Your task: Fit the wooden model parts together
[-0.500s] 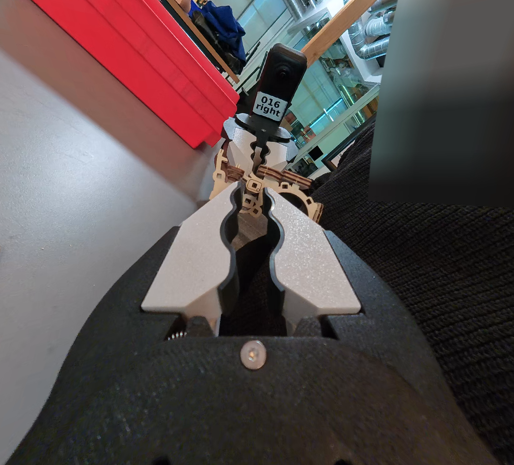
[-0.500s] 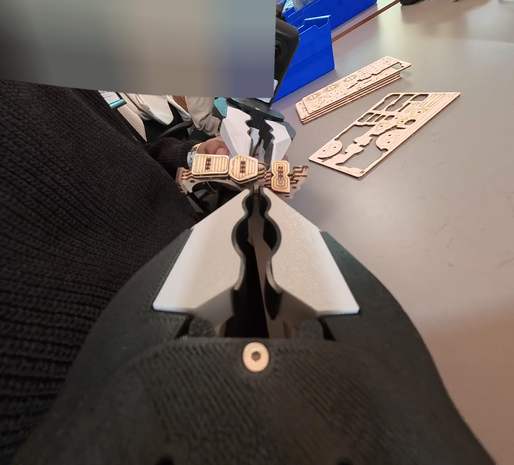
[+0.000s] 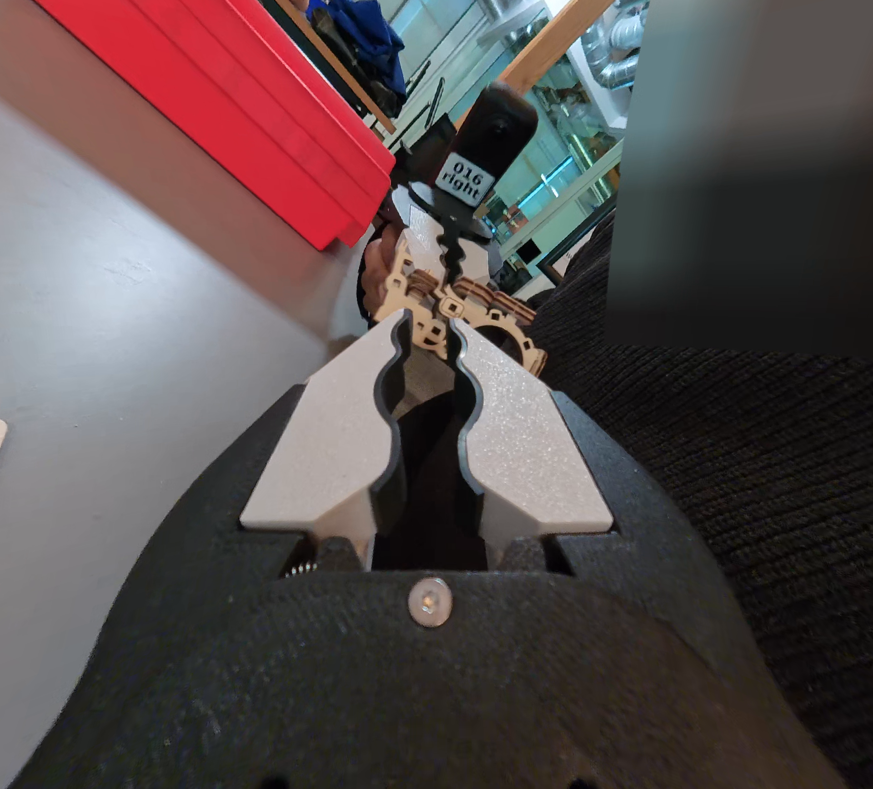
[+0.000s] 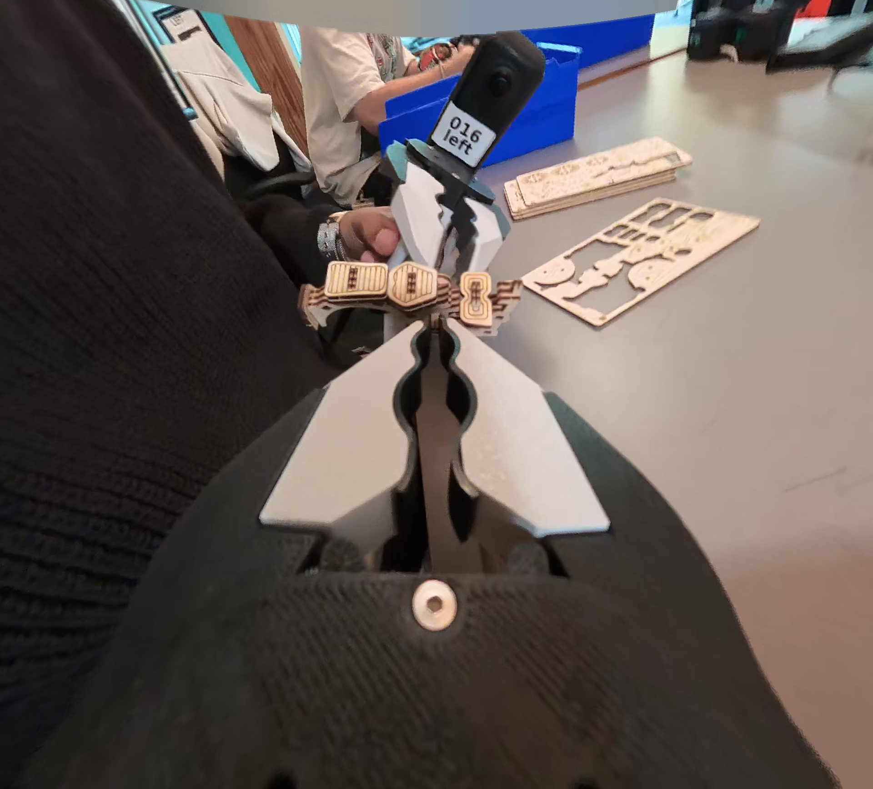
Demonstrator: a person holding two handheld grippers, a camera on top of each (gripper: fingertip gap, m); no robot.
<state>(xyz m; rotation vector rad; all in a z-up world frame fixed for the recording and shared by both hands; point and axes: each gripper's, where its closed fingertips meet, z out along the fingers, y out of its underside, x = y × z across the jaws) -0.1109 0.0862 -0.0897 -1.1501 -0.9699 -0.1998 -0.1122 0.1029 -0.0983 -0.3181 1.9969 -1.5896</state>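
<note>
A small laser-cut wooden model (image 4: 411, 289) of pale plywood parts hangs in the air between both grippers, close to a black sweater (image 4: 118, 294). My right gripper (image 4: 437, 326) is shut on a thin tab at the model's near edge. My left gripper (image 3: 430, 323) is shut on a small notched part of the same model (image 3: 472, 308) from the opposite side. Each gripper shows beyond the model in the other's view: the right one in the left wrist view (image 3: 449, 256), the left one in the right wrist view (image 4: 453, 242), with a hand (image 4: 373, 240) on it.
A red bin (image 3: 212, 81) stands on the grey table (image 3: 118, 294) to the left. To the right lie a punched-out plywood sheet (image 4: 647, 266), a stack of plywood sheets (image 4: 600, 176) and blue bins (image 4: 534, 114). Another person in a light shirt (image 4: 345, 105) sits behind.
Both grippers have tilted a little while still holding the model; each opposite gripper and its camera now leans to the right in the views. The grips have not changed.
</note>
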